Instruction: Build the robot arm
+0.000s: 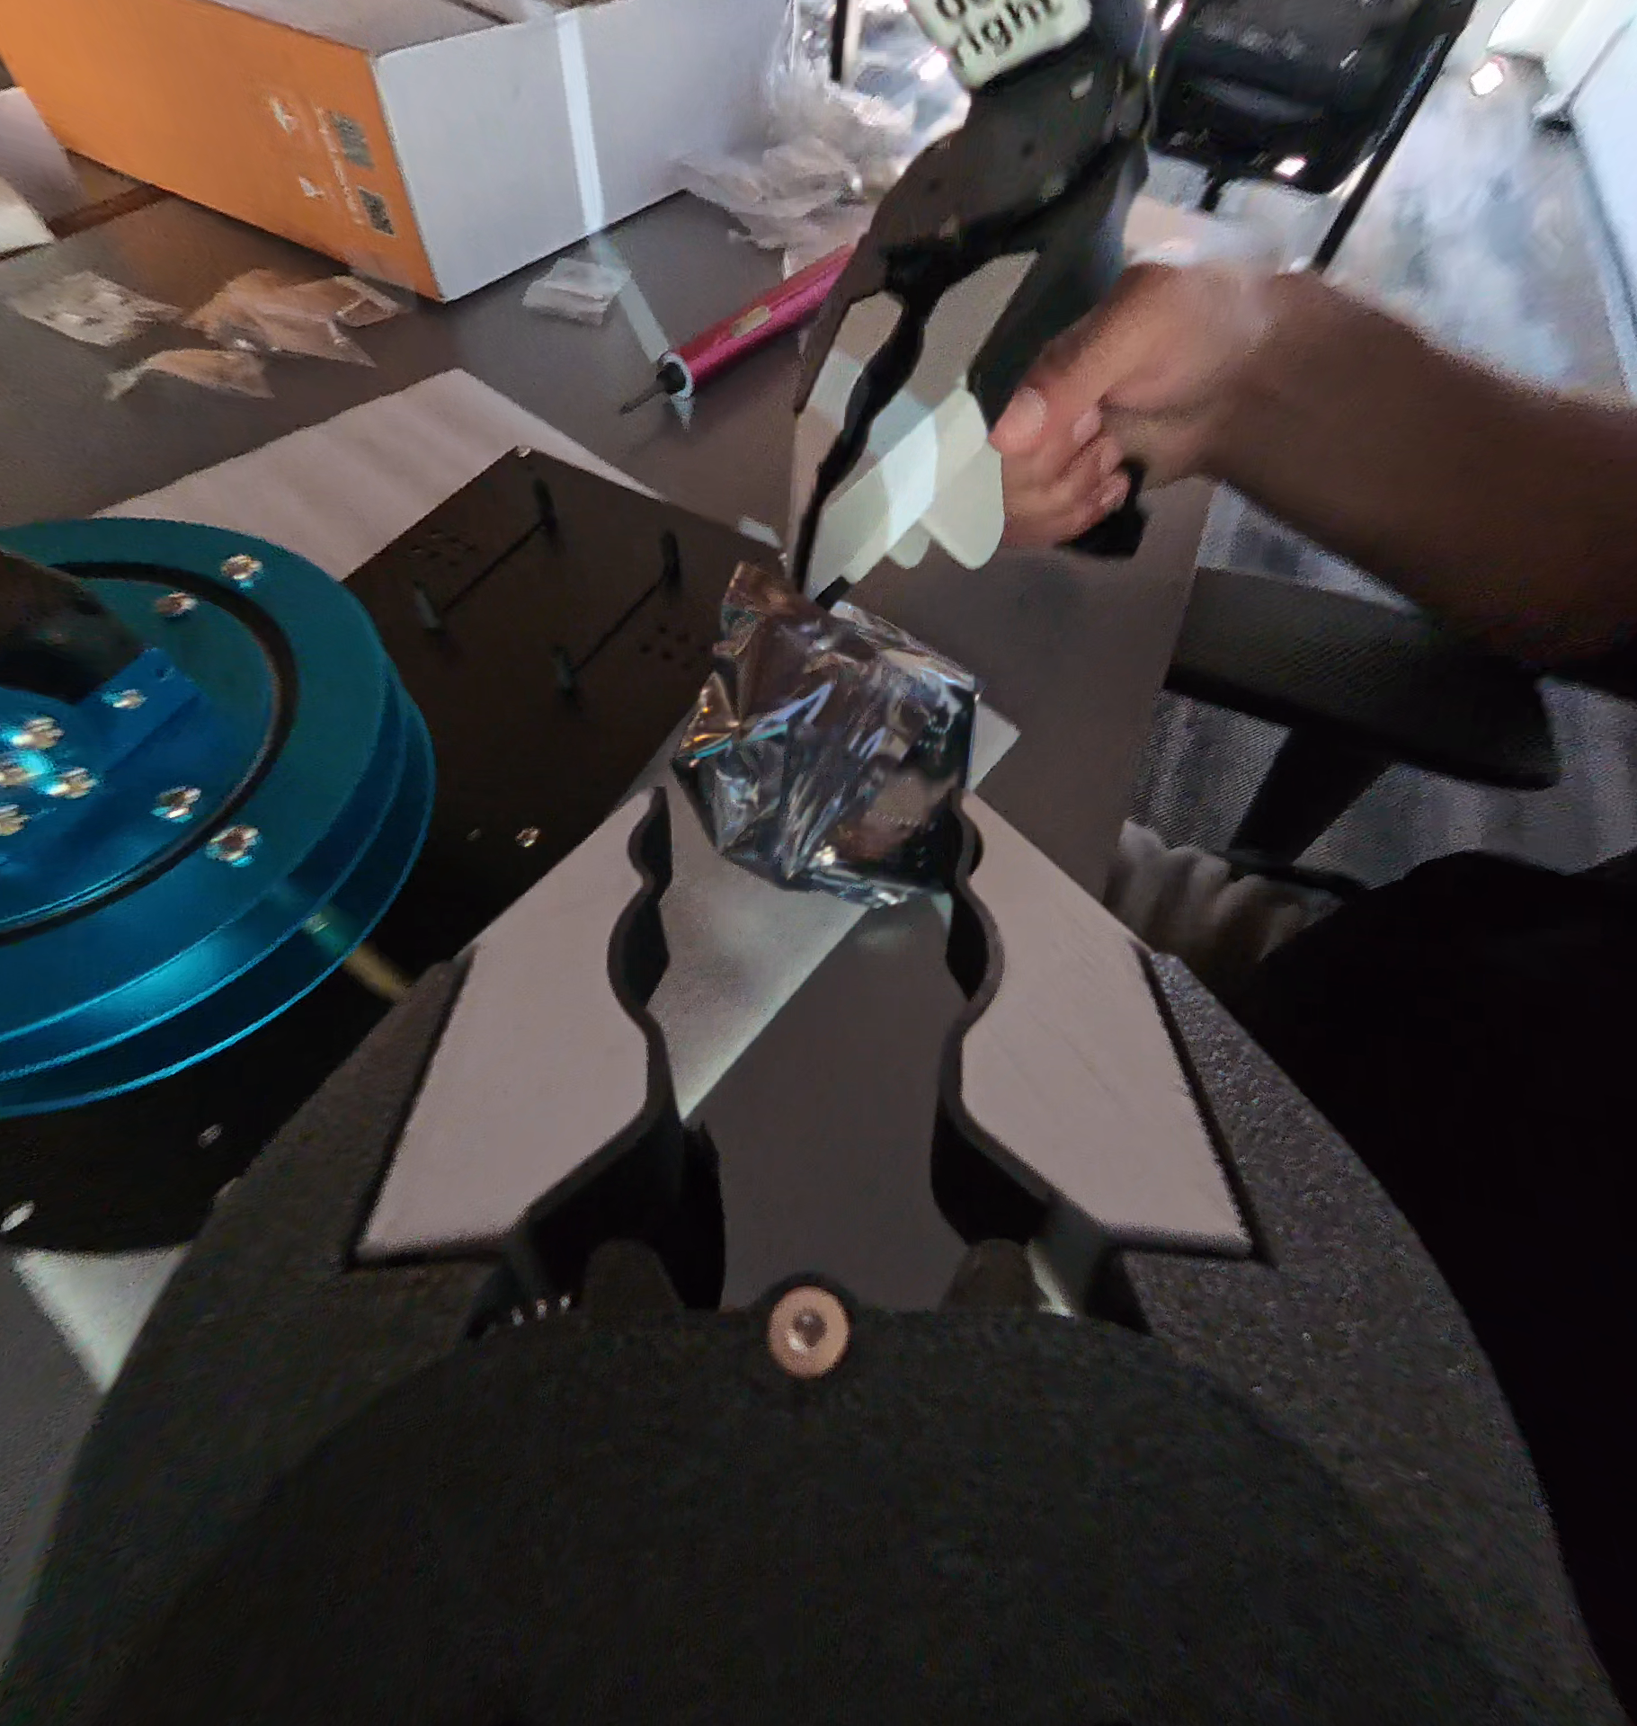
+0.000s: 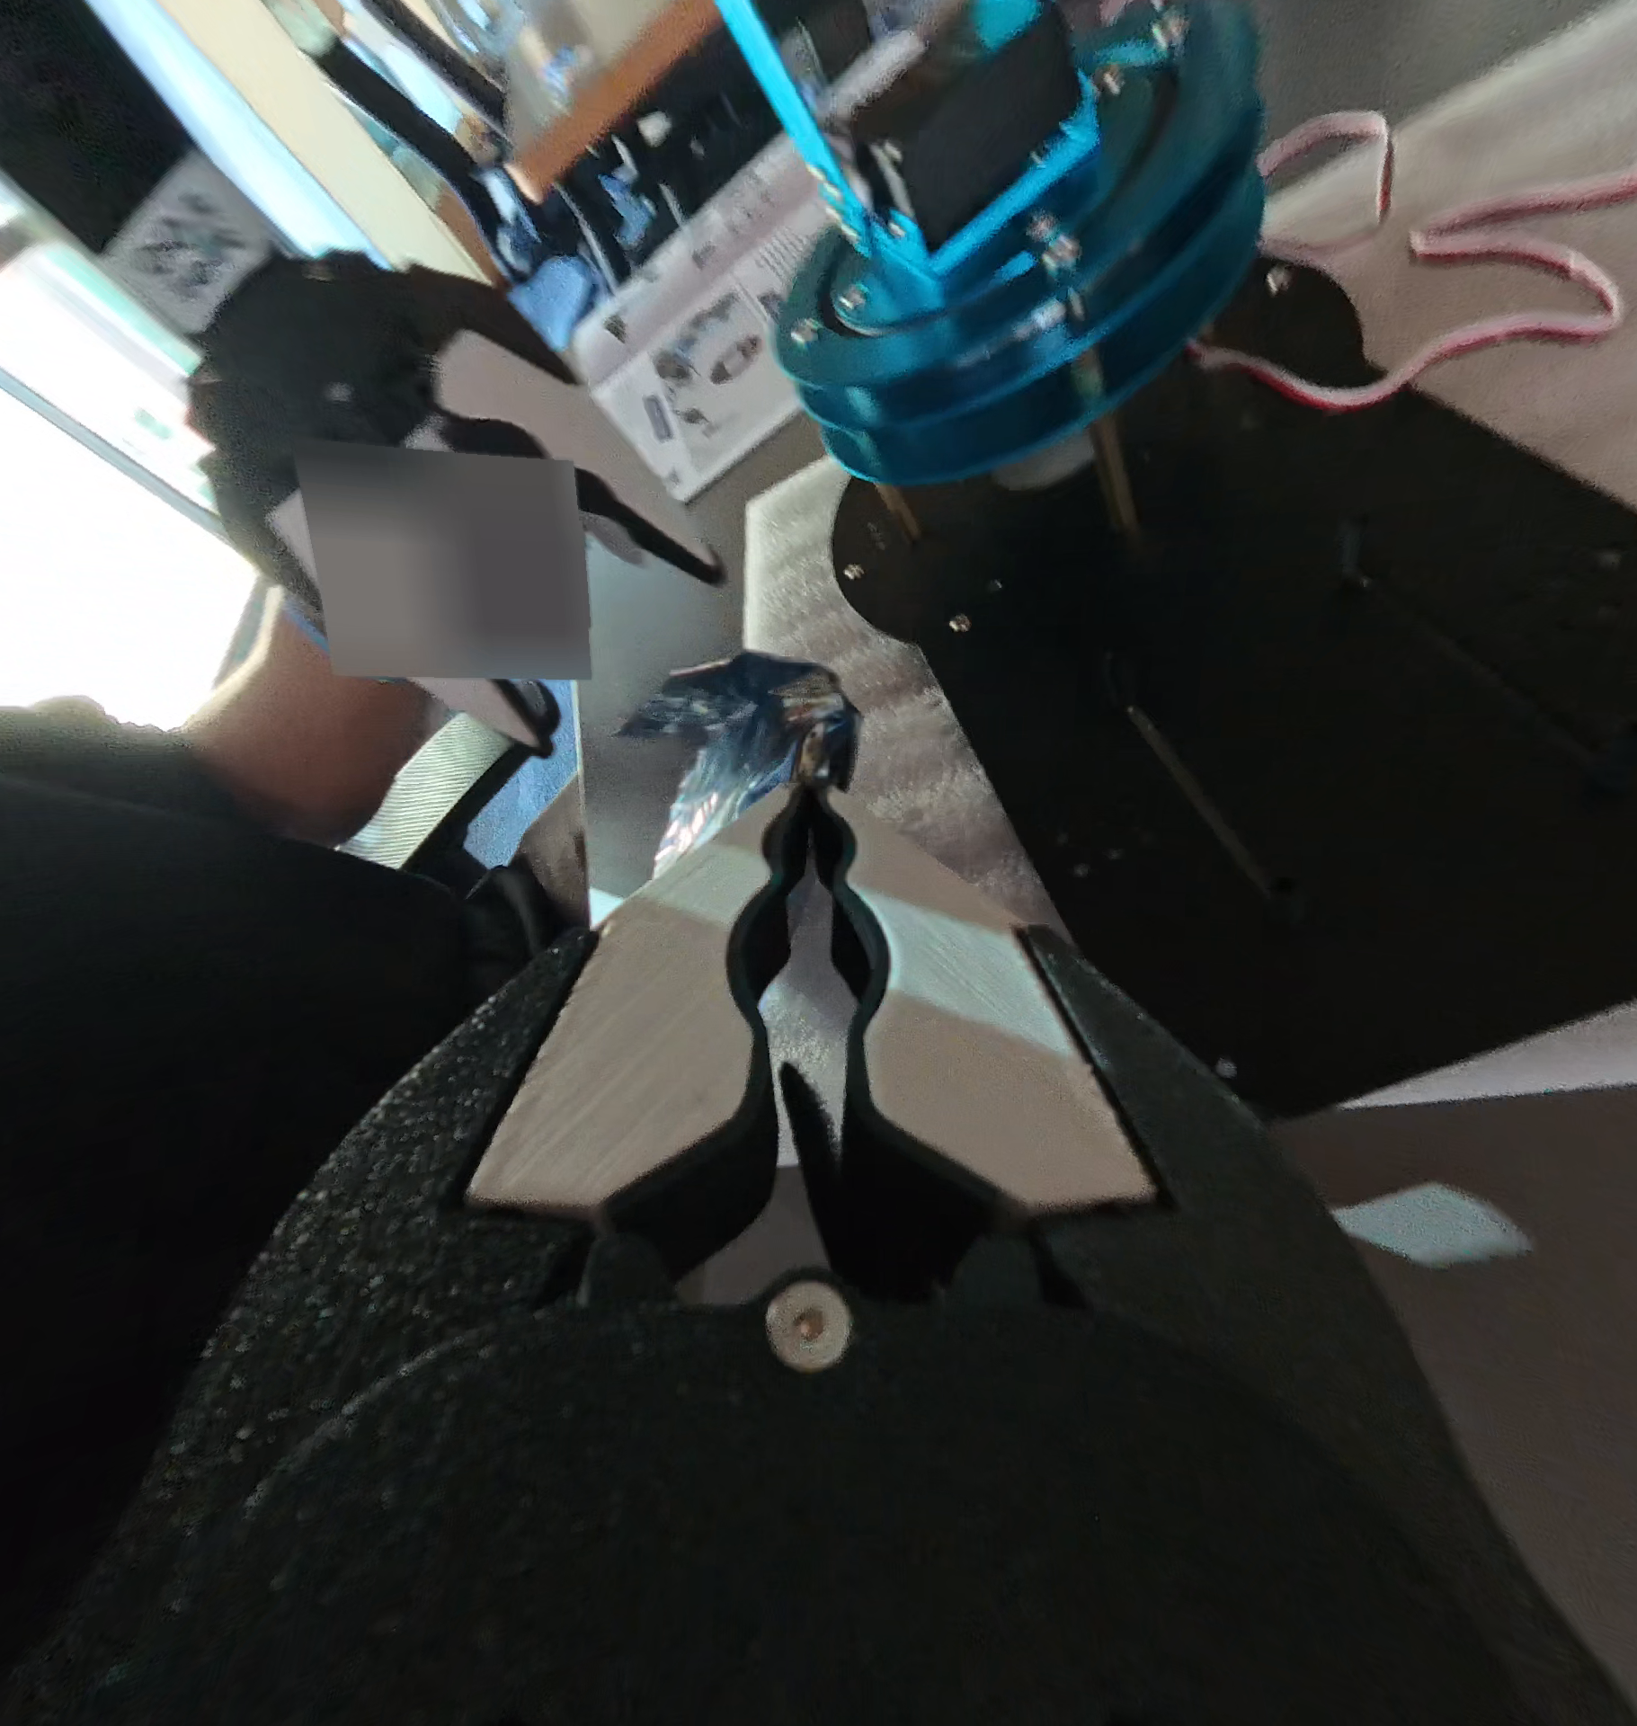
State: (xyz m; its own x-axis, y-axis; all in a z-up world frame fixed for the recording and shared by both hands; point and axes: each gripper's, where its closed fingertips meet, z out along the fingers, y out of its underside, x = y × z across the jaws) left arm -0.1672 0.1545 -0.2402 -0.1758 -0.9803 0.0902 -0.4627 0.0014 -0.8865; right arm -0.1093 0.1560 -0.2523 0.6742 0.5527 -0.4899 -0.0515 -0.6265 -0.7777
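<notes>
A crumpled silver anti-static bag (image 1: 824,747) hangs in the air above the table edge. My right gripper (image 2: 812,794) is shut on the bag's upper corner; it also shows in the left wrist view (image 1: 810,584), coming down from above in a person's hand. The bag shows in the right wrist view (image 2: 749,728) just past the closed tips. My left gripper (image 1: 810,813) is open, and the bag's lower part sits between its fingertips without being gripped. The left gripper also shows in the right wrist view (image 2: 627,654), spread wide beside the bag.
A blue round metal turntable (image 1: 170,747) stands on a black base plate (image 1: 534,635), also seen in the right wrist view (image 2: 1029,308). An orange and white box (image 1: 329,121), a pink screwdriver (image 1: 758,322) and small plastic bags lie behind. A pink-white wire (image 2: 1496,261) loops beside the plate. The grippers' ends are close to 7 cm from one another.
</notes>
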